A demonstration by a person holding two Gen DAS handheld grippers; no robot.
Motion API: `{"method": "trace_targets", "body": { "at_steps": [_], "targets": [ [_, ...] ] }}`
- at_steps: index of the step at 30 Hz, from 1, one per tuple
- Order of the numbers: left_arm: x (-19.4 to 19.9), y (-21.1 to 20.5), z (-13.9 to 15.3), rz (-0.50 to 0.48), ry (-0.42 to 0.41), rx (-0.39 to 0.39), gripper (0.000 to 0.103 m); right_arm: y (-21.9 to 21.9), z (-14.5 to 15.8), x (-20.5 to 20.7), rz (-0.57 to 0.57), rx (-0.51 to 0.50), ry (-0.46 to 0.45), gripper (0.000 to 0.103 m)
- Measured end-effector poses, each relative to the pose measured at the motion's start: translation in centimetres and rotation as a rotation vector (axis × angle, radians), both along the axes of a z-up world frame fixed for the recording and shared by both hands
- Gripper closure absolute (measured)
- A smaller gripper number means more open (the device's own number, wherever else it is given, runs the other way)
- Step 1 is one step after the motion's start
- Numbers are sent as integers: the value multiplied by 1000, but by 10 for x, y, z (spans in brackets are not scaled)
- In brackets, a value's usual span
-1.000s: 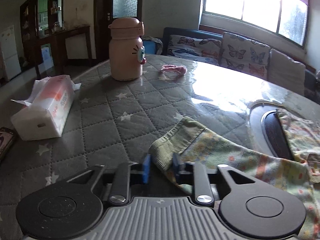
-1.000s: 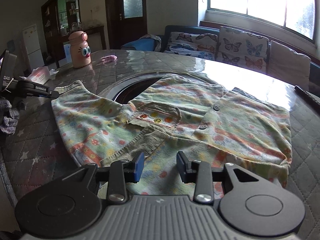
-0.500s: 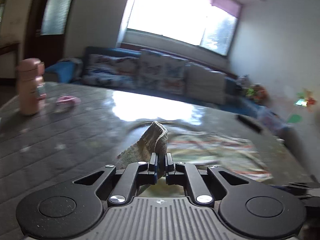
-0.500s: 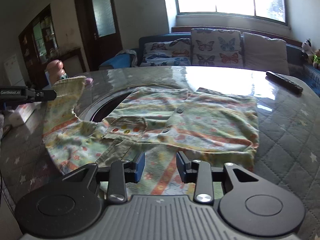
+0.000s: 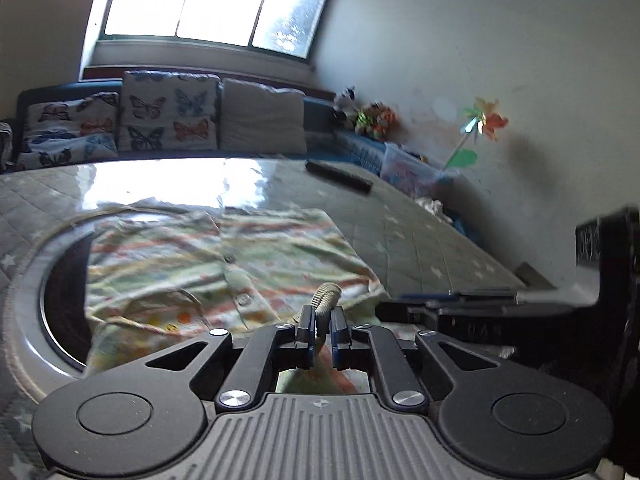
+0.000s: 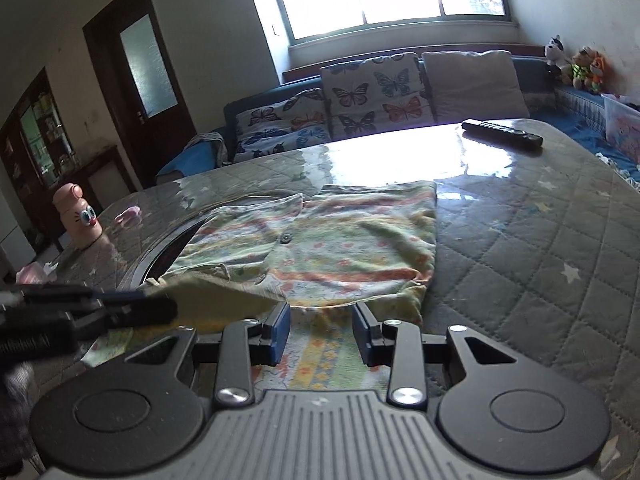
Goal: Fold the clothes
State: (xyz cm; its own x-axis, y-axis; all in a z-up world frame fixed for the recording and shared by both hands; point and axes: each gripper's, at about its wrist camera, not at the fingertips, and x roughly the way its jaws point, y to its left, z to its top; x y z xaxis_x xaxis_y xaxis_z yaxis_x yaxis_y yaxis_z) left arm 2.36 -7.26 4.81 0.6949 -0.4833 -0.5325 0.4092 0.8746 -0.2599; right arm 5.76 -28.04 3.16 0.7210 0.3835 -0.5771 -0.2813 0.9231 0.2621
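Nearby: remote [image 6: 502, 134] beyond shirt [image 6: 340, 240]; left gripper [image 5: 322, 334] pinching sleeve cuff [image 5: 327, 295]; right gripper [image 6: 321, 330] agape, empty.

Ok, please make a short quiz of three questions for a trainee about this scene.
1. True or false: the left gripper is shut on the shirt's cuff.
2. Which lies on the table beyond the shirt? A) remote B) scissors C) book
3. Fill in: the right gripper is ____ over the shirt's near edge.

Key: 1 true; 2 A; 3 open
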Motion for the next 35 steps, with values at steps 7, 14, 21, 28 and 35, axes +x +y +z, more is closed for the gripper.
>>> {"method": "trace_targets", "body": {
  "at_steps": [7,14,21,28,35],
  "targets": [
    [-12,-1,-9,-65,-1,31,65,5,-6,5,11,37,41,69],
    [-16,32,-7,32,-33,78,41,26,-21,9,59,33,100,69],
    [-12,76,-12,204,-30,120,0,42,-30,9,95,6,129,78],
    [-10,104,-15,300,-13,130,0,43,-16,3,84,-26,83,95],
    [-9,112,-18,332,-8,154,0,33,5,-2,35,-47,15,96]
  ]
}}
